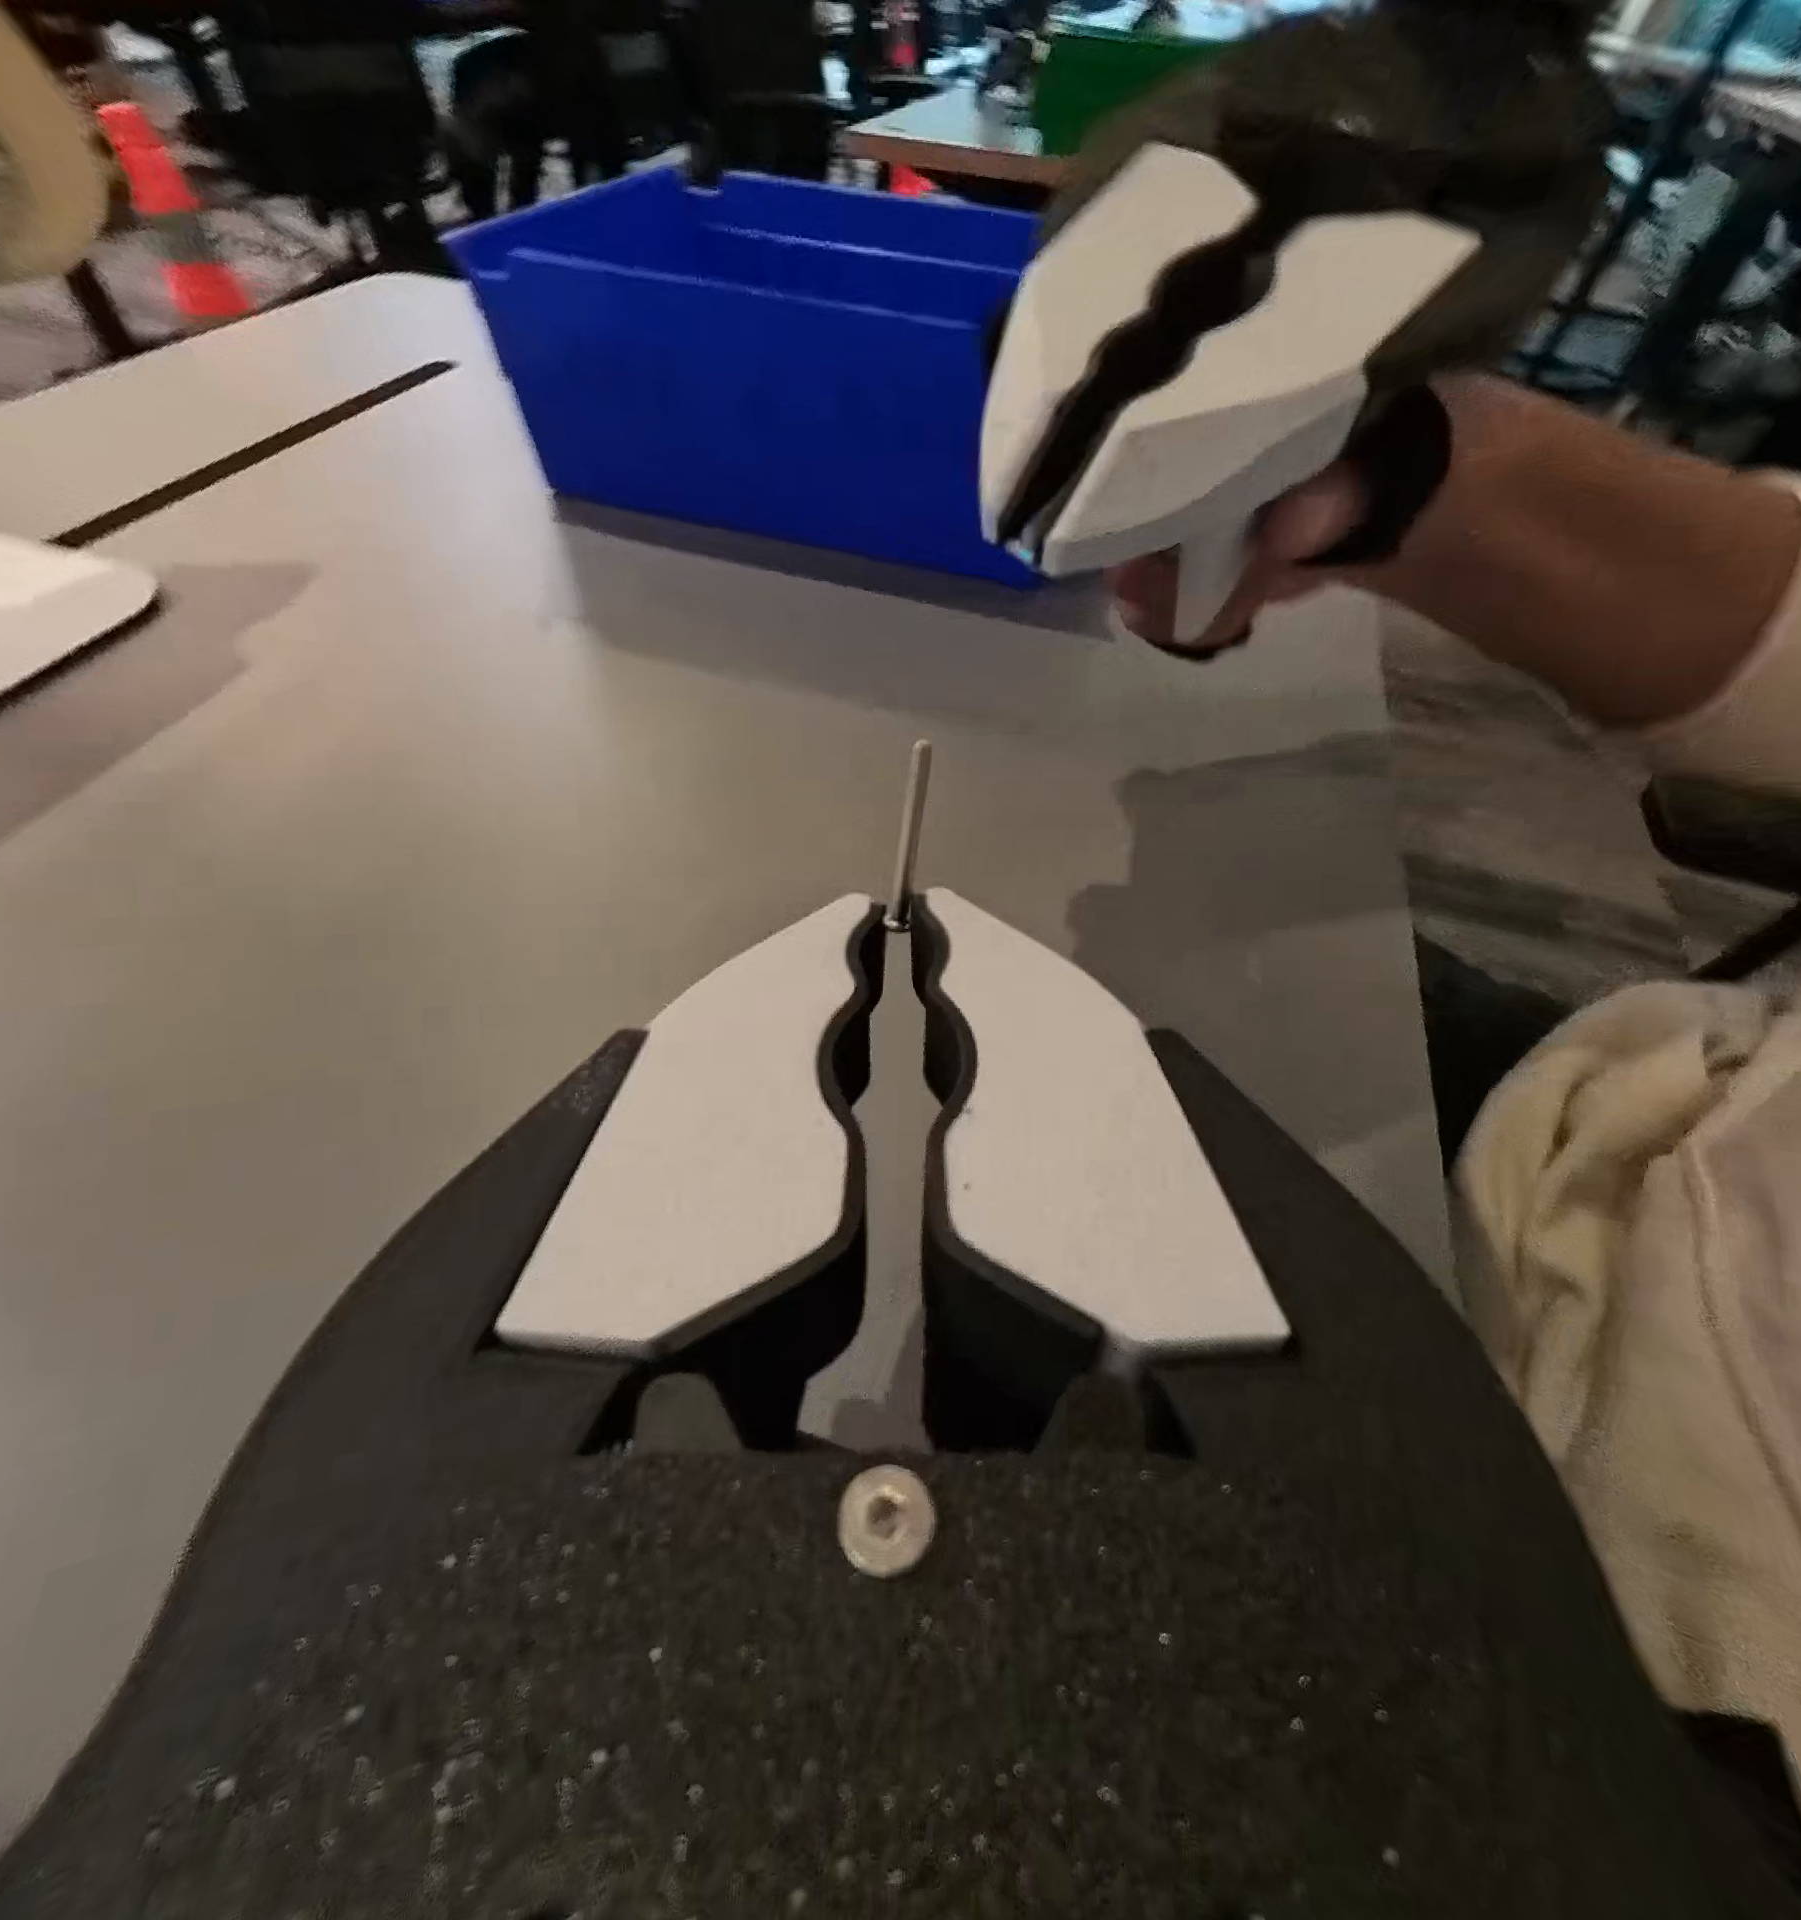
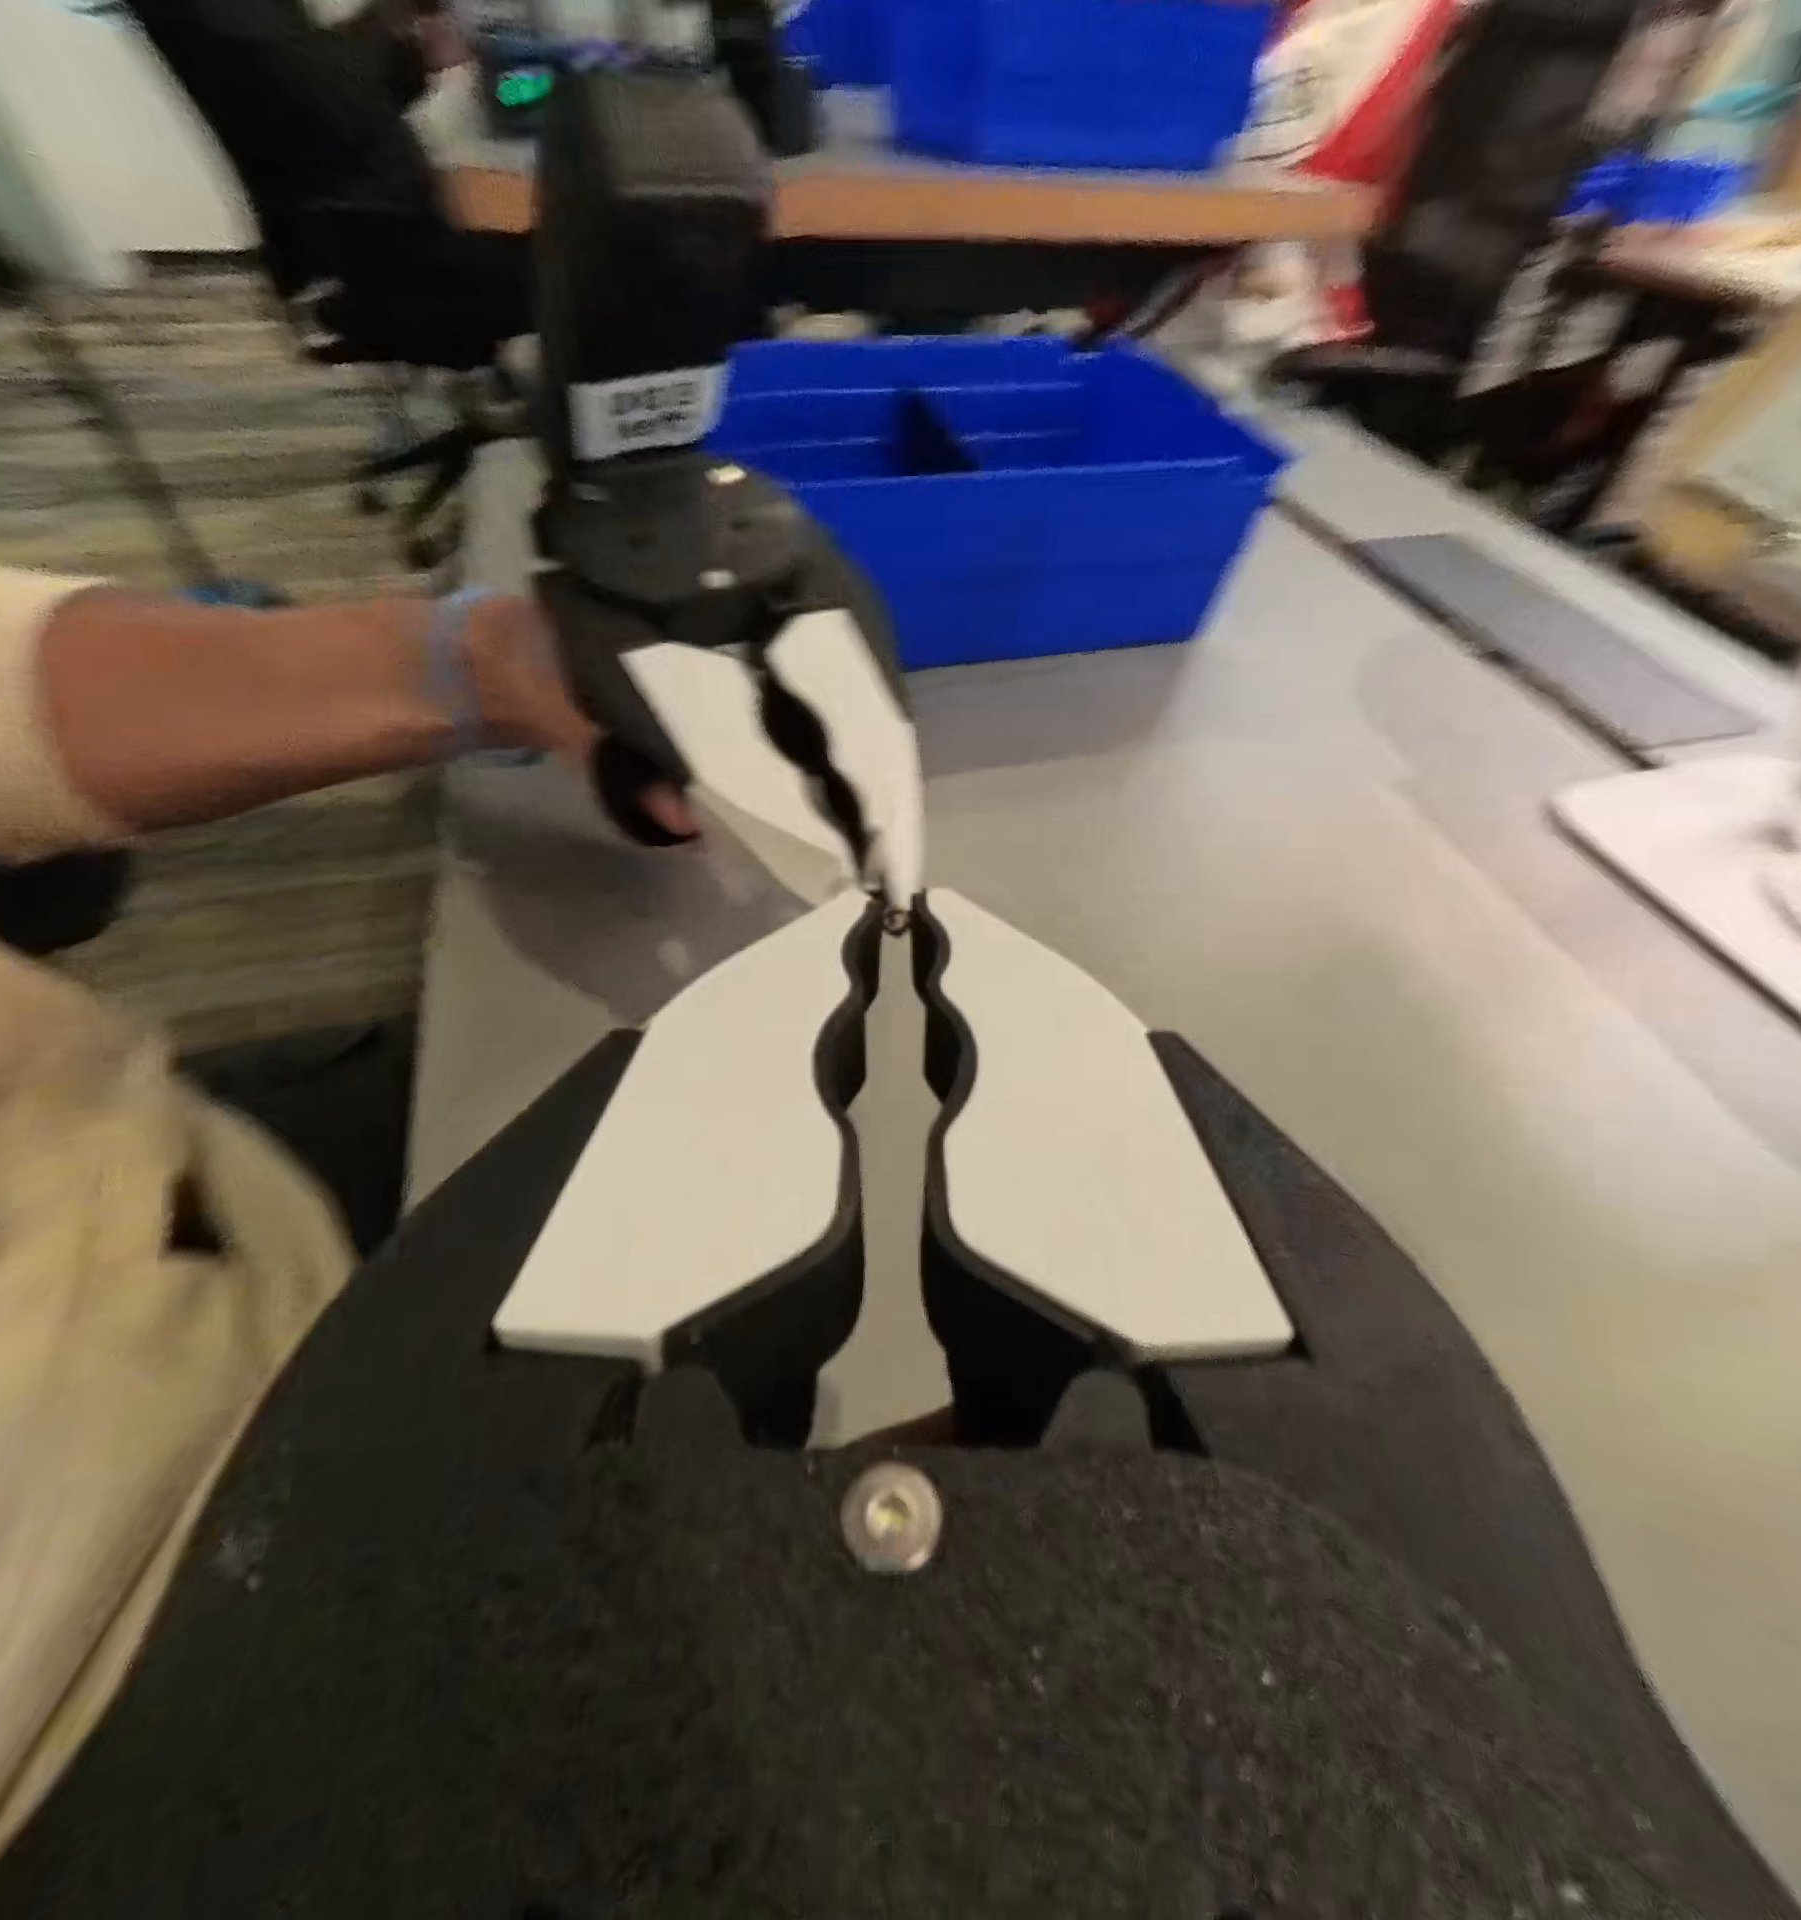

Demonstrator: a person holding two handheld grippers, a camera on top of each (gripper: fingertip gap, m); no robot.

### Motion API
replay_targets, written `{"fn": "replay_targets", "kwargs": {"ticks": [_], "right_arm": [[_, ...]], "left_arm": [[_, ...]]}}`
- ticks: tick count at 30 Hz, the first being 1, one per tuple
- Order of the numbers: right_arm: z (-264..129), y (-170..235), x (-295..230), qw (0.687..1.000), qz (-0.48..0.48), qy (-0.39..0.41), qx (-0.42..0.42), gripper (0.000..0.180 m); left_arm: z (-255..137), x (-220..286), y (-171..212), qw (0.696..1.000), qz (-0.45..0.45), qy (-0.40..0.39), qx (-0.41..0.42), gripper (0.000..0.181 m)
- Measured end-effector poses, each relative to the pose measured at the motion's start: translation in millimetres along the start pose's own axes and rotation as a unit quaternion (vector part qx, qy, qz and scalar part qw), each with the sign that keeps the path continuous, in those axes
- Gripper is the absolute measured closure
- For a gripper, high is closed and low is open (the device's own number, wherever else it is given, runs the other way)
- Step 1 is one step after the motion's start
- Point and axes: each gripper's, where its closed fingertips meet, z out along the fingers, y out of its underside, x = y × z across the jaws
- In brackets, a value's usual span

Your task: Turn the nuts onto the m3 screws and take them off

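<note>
In the left wrist view my left gripper (image 1: 898,914) is shut on a thin silver m3 screw (image 1: 915,821) that sticks forward out of its tips over the grey table (image 1: 376,831). My right gripper (image 1: 1026,545) hangs above and to the right of the screw, apart from it, jaws closed, held by a hand. In the right wrist view my right gripper (image 2: 896,920) is shut on a small dark nut (image 2: 894,922) at its tips. The left gripper (image 2: 875,878) points its tips toward it from beyond. The screw is too blurred to make out there.
A blue plastic bin (image 1: 761,374) stands on the table behind the grippers; it also shows in the right wrist view (image 2: 1021,530). A white board (image 1: 13,623) lies at the left edge. The person's cream sleeve (image 1: 1654,1299) is at the right. Chairs and desks stand beyond. Spacing between my two grippers at the tips: around 6 centimetres.
</note>
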Motion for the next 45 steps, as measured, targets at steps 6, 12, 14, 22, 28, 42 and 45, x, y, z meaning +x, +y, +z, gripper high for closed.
{"fn": "replay_targets", "kwargs": {"ticks": [6,12,14,22,28,42,45], "right_arm": [[0,0,2,0.995,-0.049,-0.051,-0.069,0.175],[0,8,0,0.993,-0.069,-0.040,-0.086,0.175],[3,14,1,0.993,-0.070,-0.033,-0.095,0.175],[-1,4,4,0.998,-0.042,-0.014,-0.042,0.175],[-14,0,7,1.000,0.018,-0.013,0.017,0.175],[0,-2,-6,0.999,-0.001,-0.038,0.002,0.175],[0,-2,-6,0.999,-0.001,-0.039,0.002,0.175]], "left_arm": [[25,6,-13,0.996,0.073,0.025,-0.035,0.177],[31,13,-19,0.996,0.081,0.034,-0.031,0.177],[31,14,-22,0.996,0.078,0.037,-0.024,0.177],[29,10,-21,0.997,0.069,0.023,-0.004,0.177],[20,9,-22,0.998,0.018,0.034,0.050,0.177],[17,17,-23,0.998,0.039,0.036,0.044,0.177],[16,18,-24,0.997,0.038,0.039,0.046,0.177]]}}
